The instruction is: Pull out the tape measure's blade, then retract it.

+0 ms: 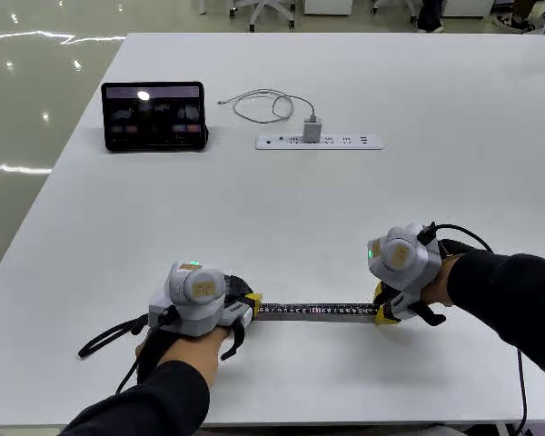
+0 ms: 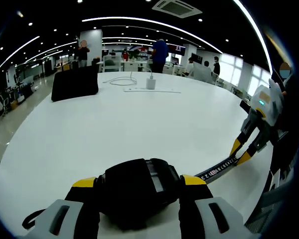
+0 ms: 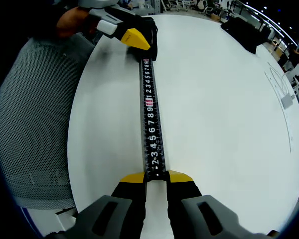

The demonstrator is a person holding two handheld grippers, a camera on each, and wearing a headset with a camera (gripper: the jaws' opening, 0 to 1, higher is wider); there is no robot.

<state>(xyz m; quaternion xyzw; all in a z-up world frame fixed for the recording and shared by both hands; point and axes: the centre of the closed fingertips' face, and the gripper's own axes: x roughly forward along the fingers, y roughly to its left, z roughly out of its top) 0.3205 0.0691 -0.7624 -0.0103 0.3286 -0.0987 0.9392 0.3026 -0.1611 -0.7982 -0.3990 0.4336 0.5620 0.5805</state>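
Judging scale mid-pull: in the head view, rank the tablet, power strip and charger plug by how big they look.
1. tablet
2. power strip, slightly longer but much thinner
3. charger plug
All lie at similar depth, so nearness hardly matters.

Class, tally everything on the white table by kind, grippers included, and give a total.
tape measure: 1
tablet: 1
power strip: 1
charger with cable: 1
grippers: 2, the left gripper and the right gripper
Total: 6
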